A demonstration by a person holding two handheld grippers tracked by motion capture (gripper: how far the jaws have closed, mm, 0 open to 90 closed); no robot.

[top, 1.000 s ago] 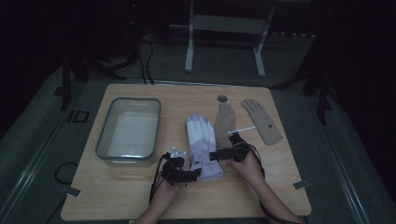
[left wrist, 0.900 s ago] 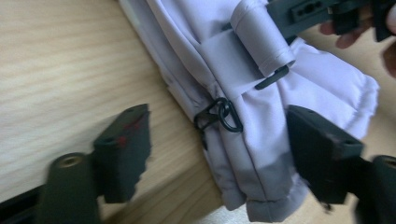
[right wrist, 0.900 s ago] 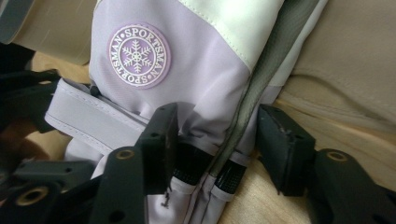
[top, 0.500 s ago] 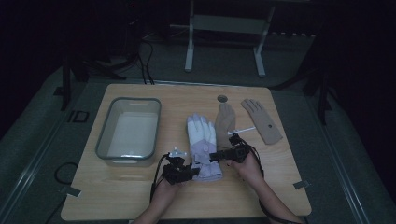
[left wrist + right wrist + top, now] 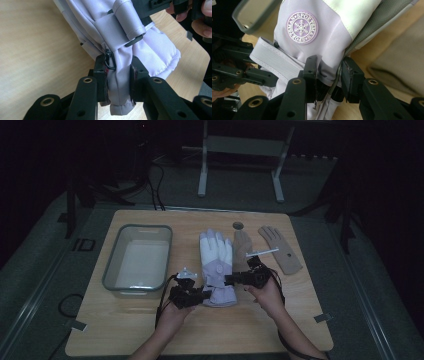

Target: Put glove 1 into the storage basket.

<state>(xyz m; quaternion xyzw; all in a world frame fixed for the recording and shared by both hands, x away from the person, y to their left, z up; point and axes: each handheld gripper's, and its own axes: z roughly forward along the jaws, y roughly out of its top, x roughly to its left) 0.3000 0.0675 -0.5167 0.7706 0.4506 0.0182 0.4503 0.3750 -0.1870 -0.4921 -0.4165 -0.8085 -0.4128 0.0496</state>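
Glove [image 5: 216,270] lies on the surface [image 5: 150,330] beside the tray [image 5: 114,265], long axis pointing away from us; our left gripper [image 5: 202,295] and right gripper [image 5: 231,280] have just closed, jaws pinching its cuff from opposite sides

The high view looks forward and down over the whole table [image 5: 125,335] from six o'clock. Each gripper view sits close behind its own jaws; all three share the lilac glove [image 5: 216,270] [image 5: 130,37] [image 5: 322,37].
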